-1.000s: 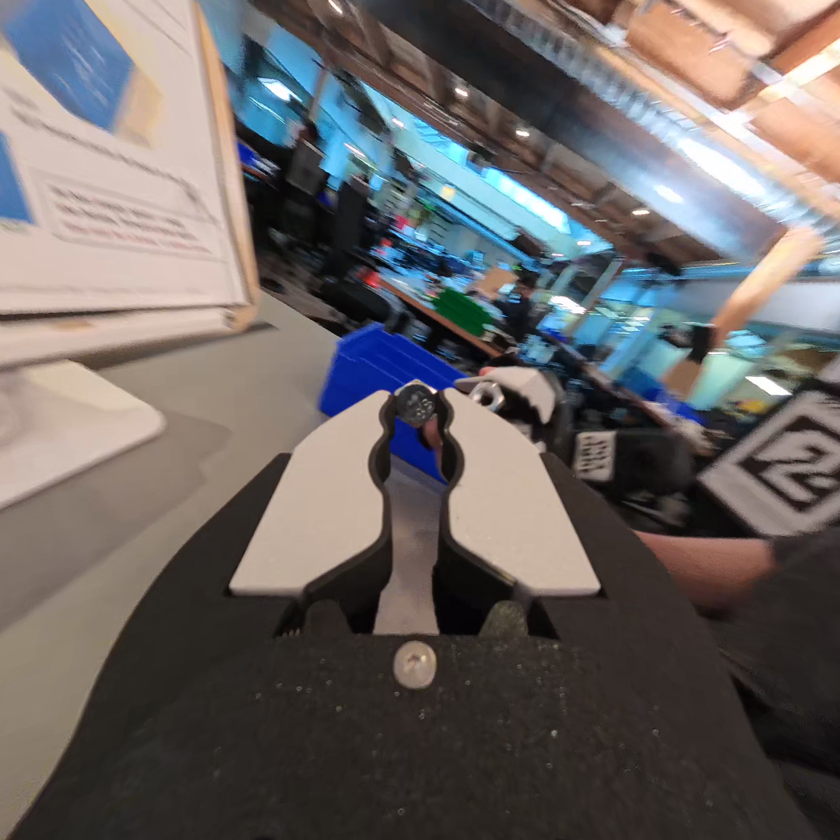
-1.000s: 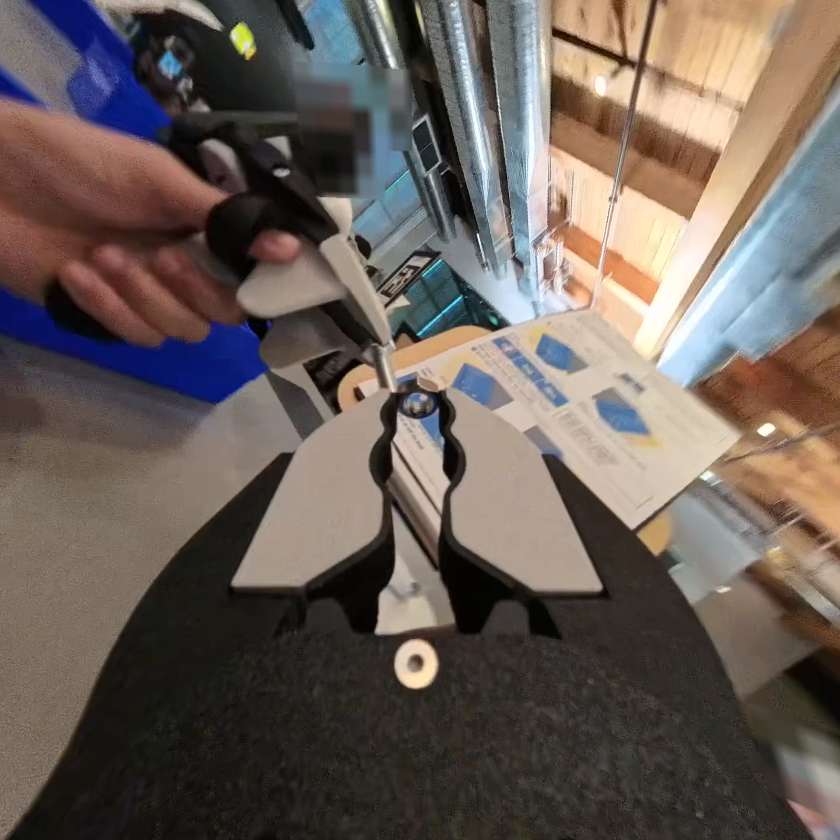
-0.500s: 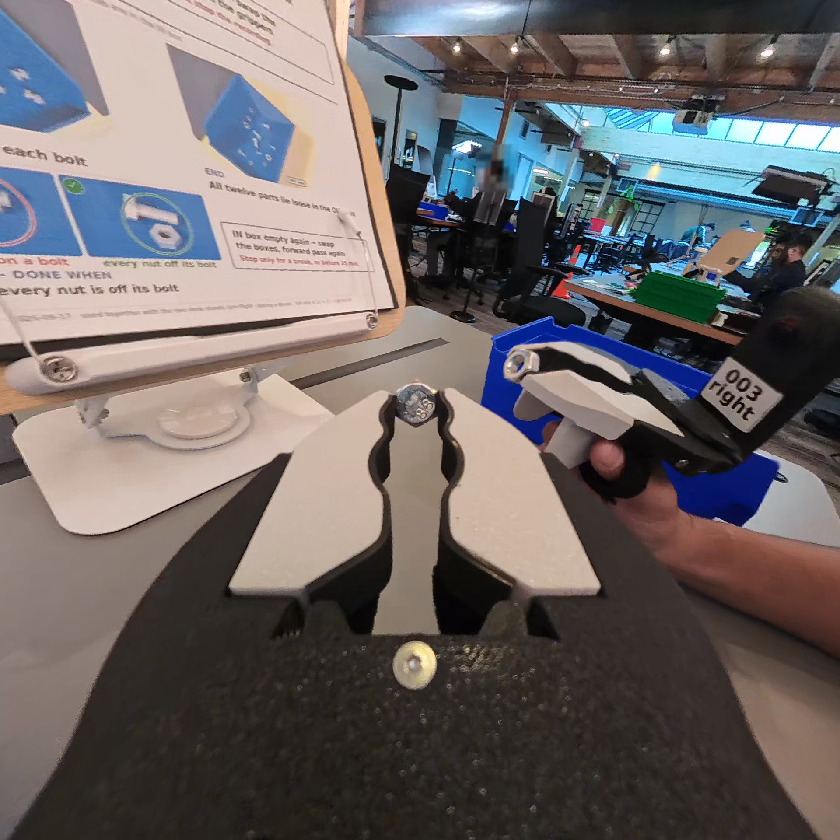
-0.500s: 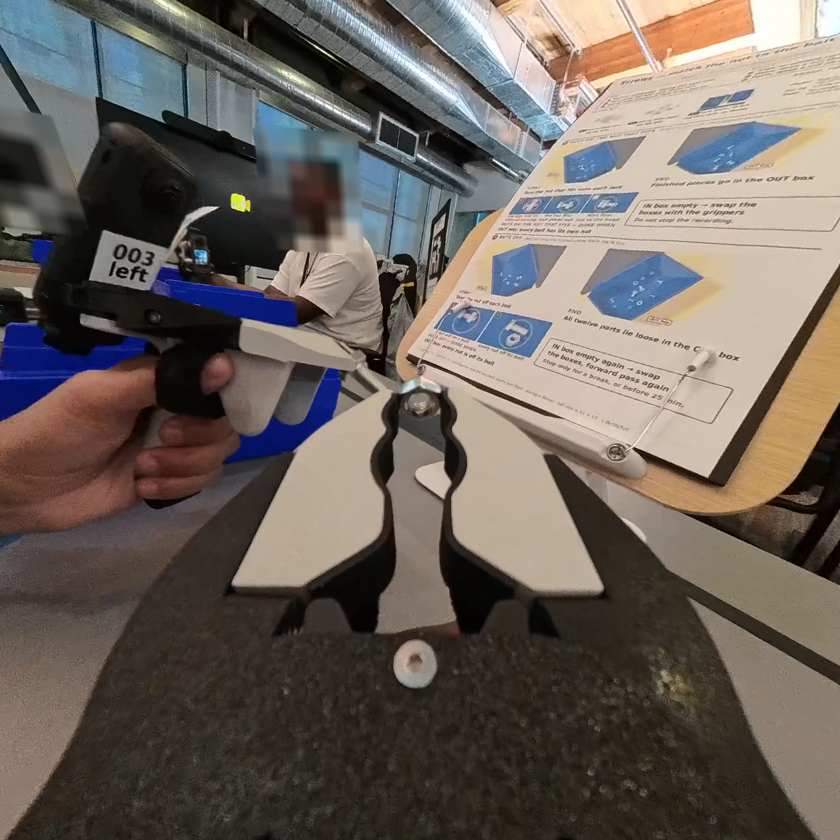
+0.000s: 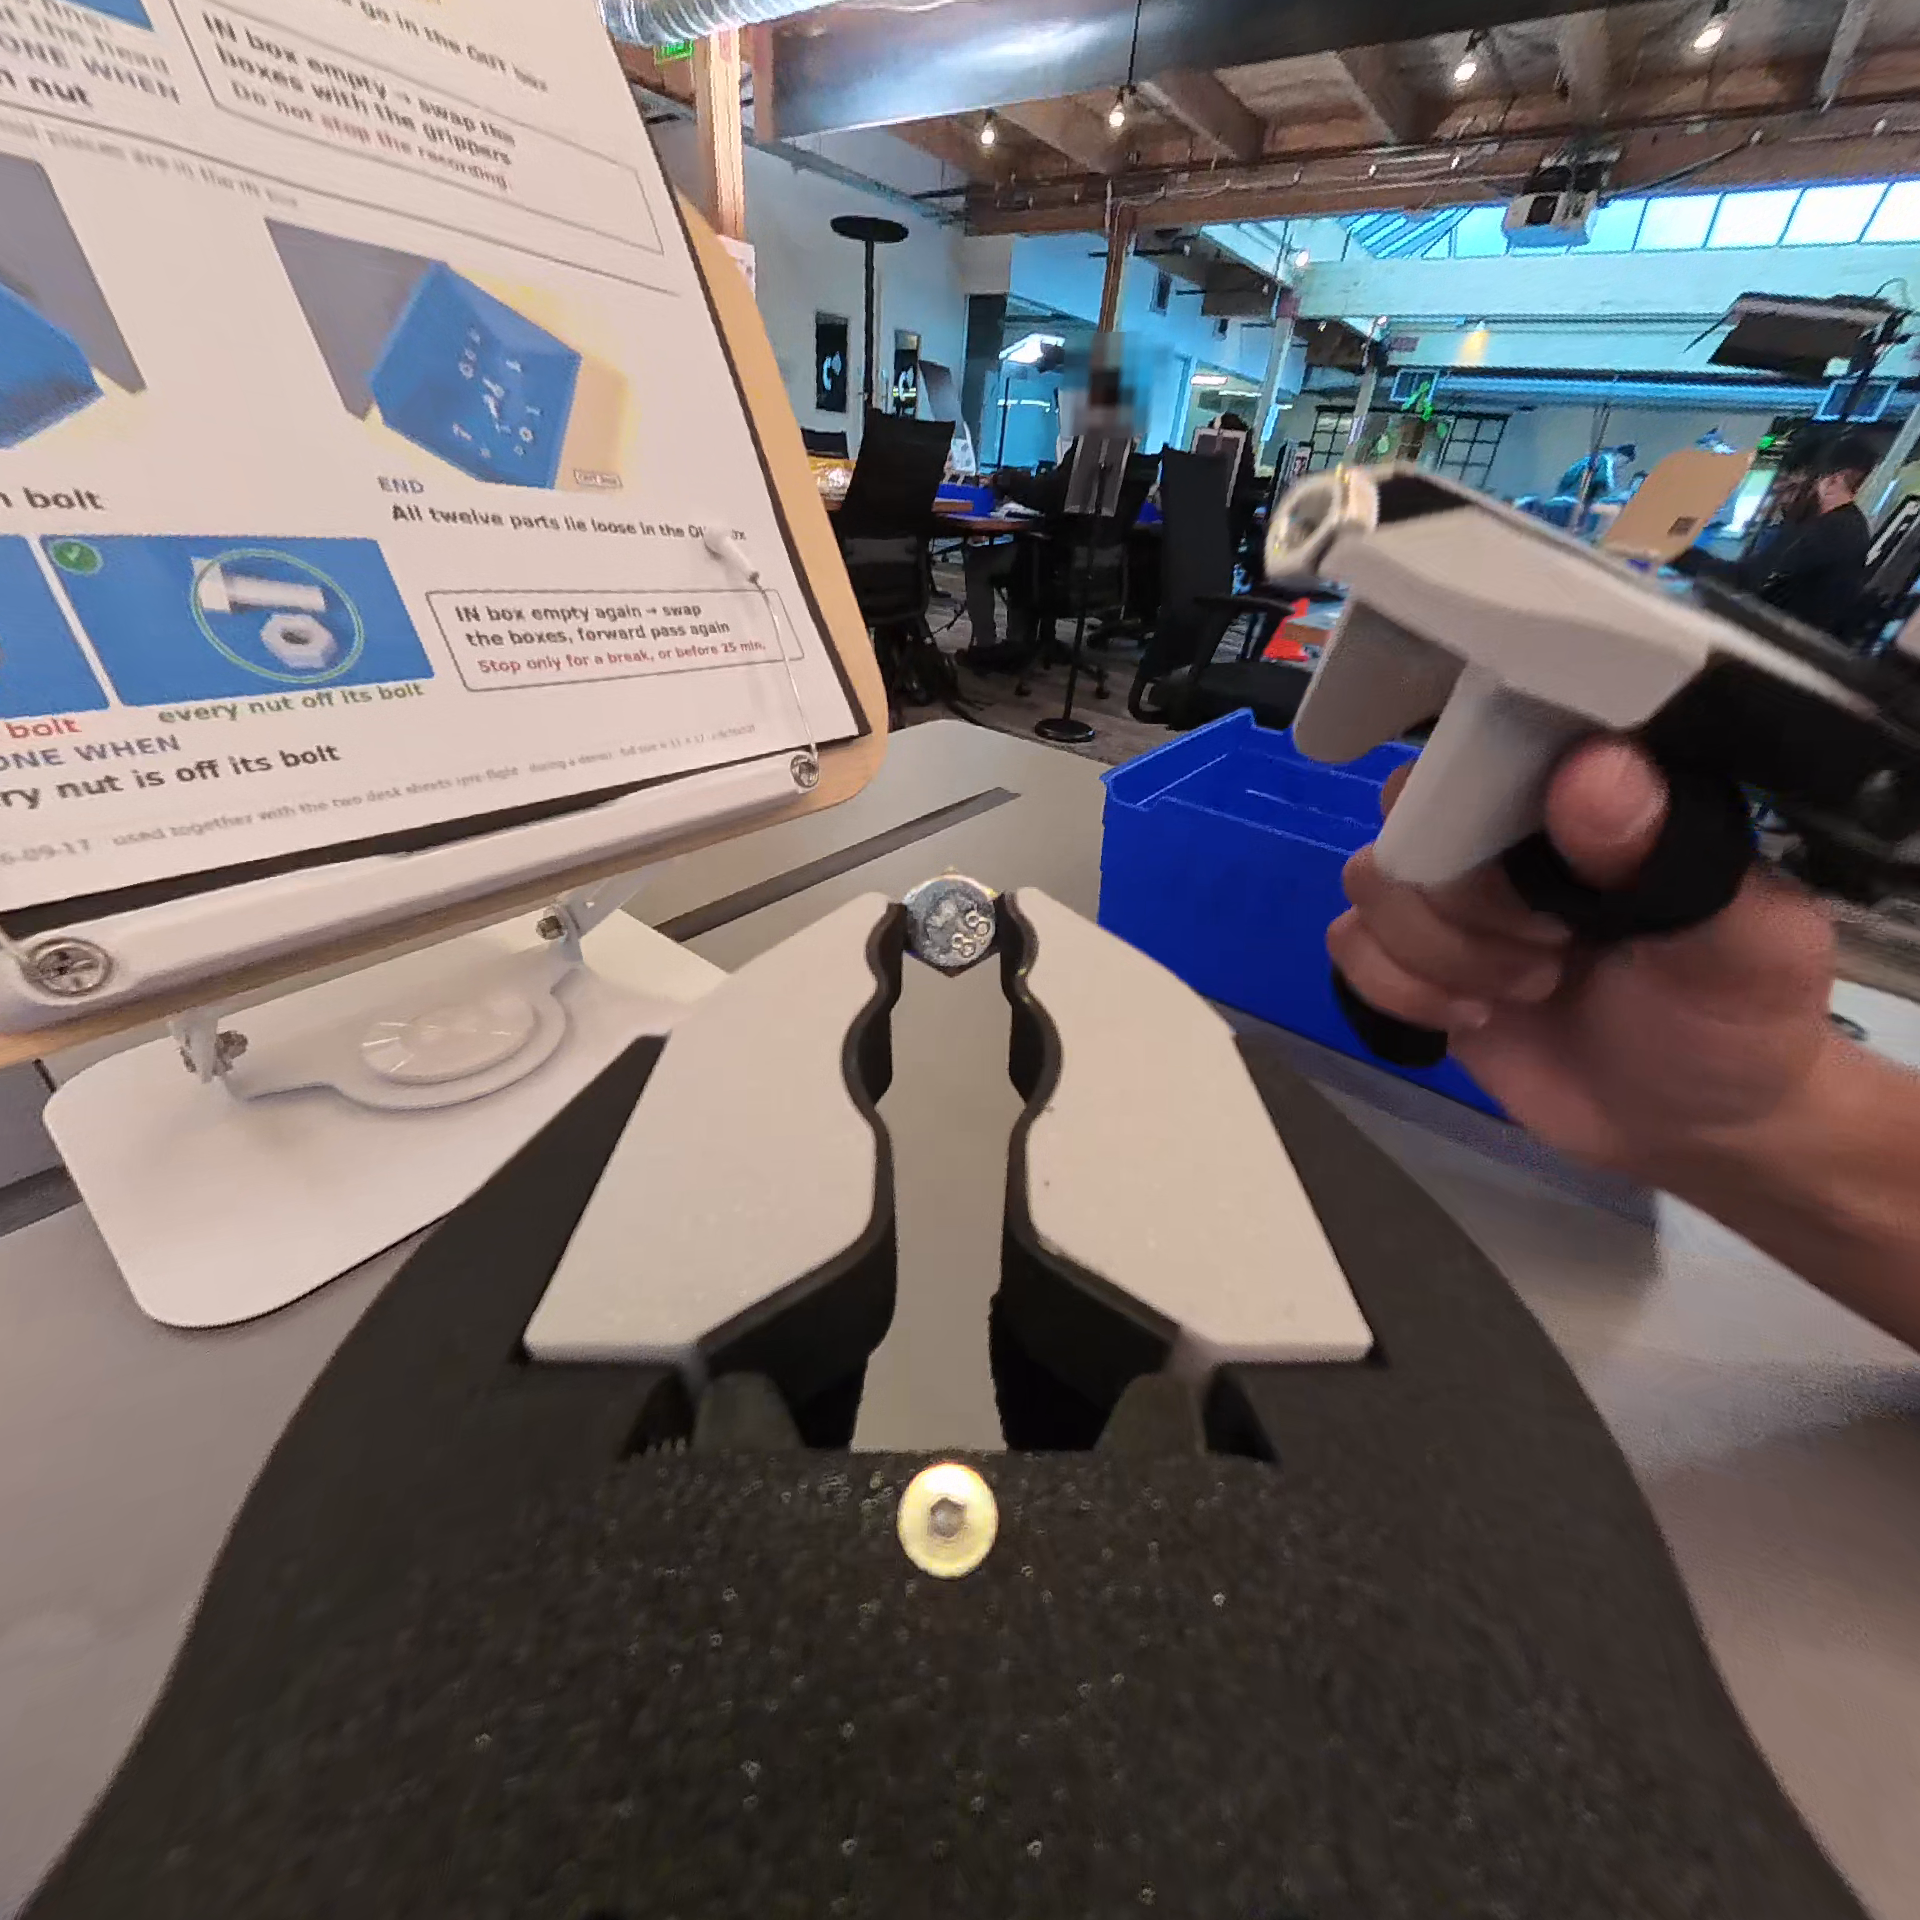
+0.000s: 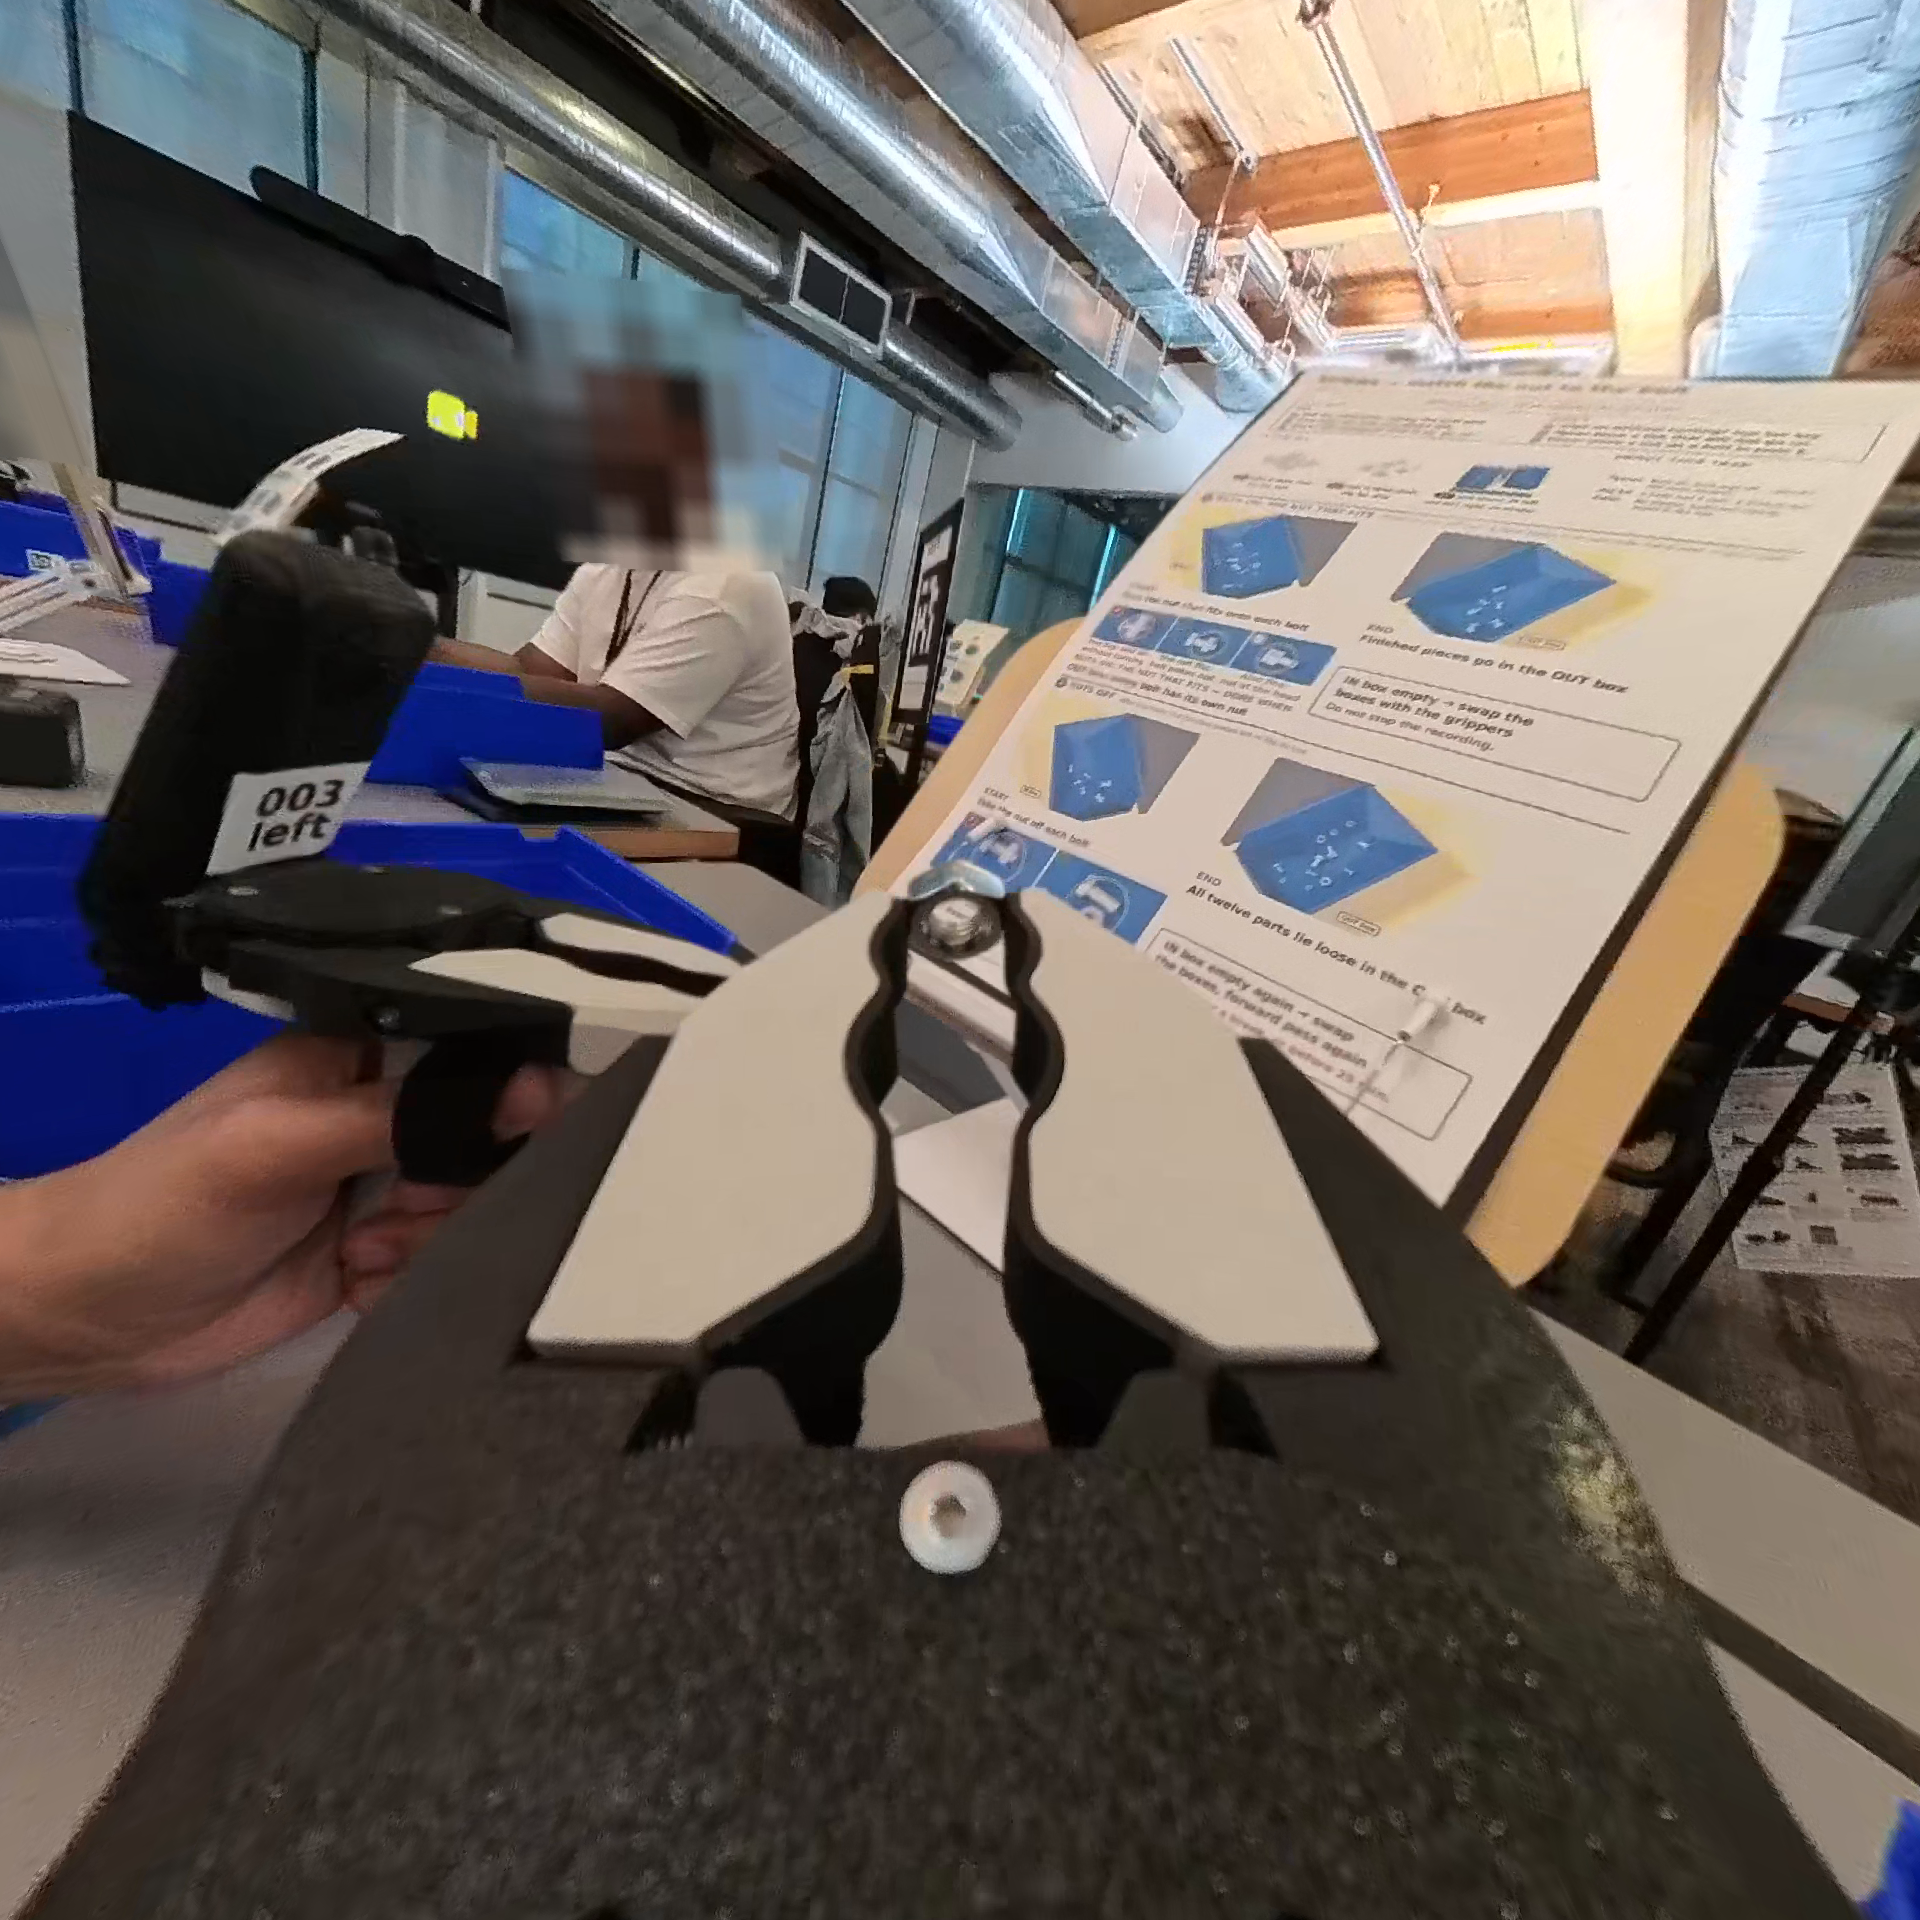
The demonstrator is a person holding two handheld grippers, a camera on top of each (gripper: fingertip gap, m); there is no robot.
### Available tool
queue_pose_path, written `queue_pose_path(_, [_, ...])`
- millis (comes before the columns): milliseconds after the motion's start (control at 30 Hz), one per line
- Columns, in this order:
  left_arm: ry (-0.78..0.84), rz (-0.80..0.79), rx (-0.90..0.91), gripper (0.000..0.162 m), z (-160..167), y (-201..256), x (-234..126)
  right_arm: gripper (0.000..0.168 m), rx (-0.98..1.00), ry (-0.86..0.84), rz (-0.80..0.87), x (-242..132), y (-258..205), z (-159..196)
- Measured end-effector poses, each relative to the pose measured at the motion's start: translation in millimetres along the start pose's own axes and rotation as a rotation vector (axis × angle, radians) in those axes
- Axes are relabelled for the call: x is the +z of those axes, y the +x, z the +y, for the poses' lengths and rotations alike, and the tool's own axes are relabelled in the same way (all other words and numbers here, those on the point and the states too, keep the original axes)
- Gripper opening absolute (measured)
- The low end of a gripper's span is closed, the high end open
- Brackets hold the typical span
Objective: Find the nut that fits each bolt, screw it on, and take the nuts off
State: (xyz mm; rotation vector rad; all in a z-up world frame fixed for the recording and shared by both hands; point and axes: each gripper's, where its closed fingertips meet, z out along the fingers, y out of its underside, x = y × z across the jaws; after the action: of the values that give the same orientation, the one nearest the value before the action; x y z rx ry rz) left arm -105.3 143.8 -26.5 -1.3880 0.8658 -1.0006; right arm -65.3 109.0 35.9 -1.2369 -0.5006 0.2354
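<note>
My left gripper (image 5: 951,935) is shut on a silver hex-head bolt (image 5: 948,933); I see its stamped head between the fingertips. My right gripper (image 6: 956,920) is shut on a silver nut (image 6: 951,914) at its tips. The right gripper also shows in the left wrist view (image 5: 1320,535), up and to the right, with the nut (image 5: 1311,528) at its tip, held by a hand (image 5: 1579,997). The left gripper shows at the left of the right wrist view (image 6: 582,971). The two grippers are apart, above the grey table (image 5: 156,1455).
An instruction board (image 5: 395,499) on a white stand (image 5: 270,1174) rises at the left; it also shows in the right wrist view (image 6: 1455,790). A blue bin (image 5: 1226,842) sits behind at the right. Another blue bin (image 6: 83,997) lies left. People sit at desks far behind. About 9 centimeters separates my left fingertips from my right.
Both grippers have swung from facing each other with bolt and nut close together to level and apart. Each still holds its part. The right gripper has risen in the left wrist view.
</note>
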Motion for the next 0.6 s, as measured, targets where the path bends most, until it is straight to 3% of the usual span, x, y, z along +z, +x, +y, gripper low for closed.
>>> queue_pose_path(133, [-0.016, -0.006, 0.023, 0.017, -1, -4, -2, 0.018, -0.043, -0.184, 0.019, -17, 26, -44])
queue_pose_path(267, [0.014, 0.014, -0.029, 0.017, -11, -4, -6, 0.017, -0.152, -0.533, 0.146, -87, 87, -55])
queue_pose_path(400, [0.003, 0.038, -0.011, 0.017, -12, 1, -4, 0.018, -0.077, -0.988, 0.238, -188, 150, 15])
queue_pose_path(500, [-0.034, 0.038, 0.032, 0.017, -3, 5, 1, 0.018, 0.148, -1.315, 0.064, -245, 139, 87])
queue_pose_path(600, [-0.076, 0.045, 0.071, 0.017, 8, 11, 7, 0.018, 0.315, -1.598, -0.044, -287, 124, 137])
